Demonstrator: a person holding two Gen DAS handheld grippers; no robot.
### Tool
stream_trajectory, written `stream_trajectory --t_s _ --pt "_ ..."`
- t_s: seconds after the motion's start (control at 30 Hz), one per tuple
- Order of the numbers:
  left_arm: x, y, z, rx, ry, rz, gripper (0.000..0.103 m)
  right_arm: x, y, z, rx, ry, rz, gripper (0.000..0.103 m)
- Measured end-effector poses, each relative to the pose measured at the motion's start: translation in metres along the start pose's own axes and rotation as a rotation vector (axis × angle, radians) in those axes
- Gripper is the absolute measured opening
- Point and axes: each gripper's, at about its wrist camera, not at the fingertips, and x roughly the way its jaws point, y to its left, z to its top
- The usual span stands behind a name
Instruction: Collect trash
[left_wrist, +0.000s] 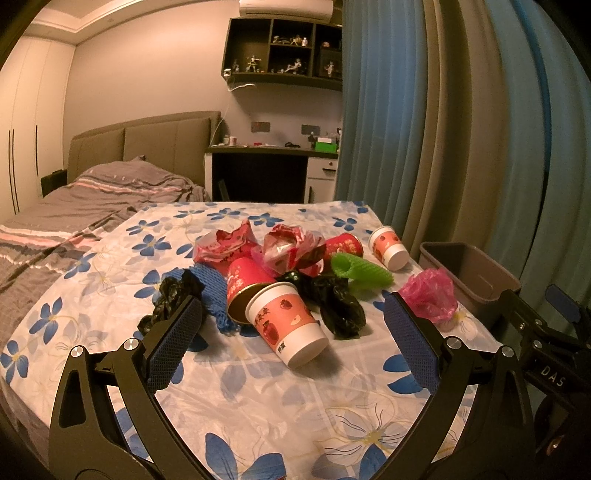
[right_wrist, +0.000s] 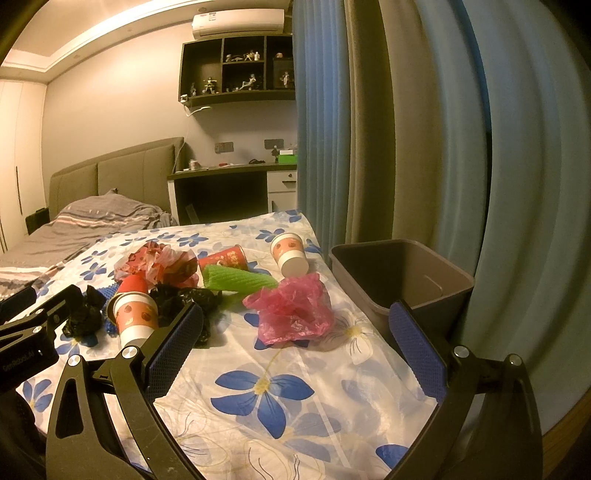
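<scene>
Both tongs are wide apart and hold nothing: left tongs over a paper cup, right tongs near the pink bag beside the bin.

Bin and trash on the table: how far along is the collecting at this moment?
Nothing looks collected: the part of the grey bin in view is bare. Nothing is in hand; the left gripper and right gripper are both open. Left on the floral cloth: pink bag, green mesh, paper cups, black bags and red wrappers.
</scene>
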Motion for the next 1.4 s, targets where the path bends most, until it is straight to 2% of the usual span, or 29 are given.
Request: stream_trajectory --t_s 0.8,1.33,1.4 --pt "0.001 -0.002 0.000 -0.001 0.004 0.001 0.097 0.000 -0.002 -0.001 0.003 0.001 0.002 0.098" --pt "0.005 -0.006 -0.019 -0.008 0.015 0.004 0.097 0.005 -0.003 -0.005 0.003 -0.007 0.037 0.097" --pt "0.006 -0.004 -0.019 -0.013 0.019 0.005 0.097 0.010 -0.003 -0.005 0.005 -0.004 0.045 0.094"
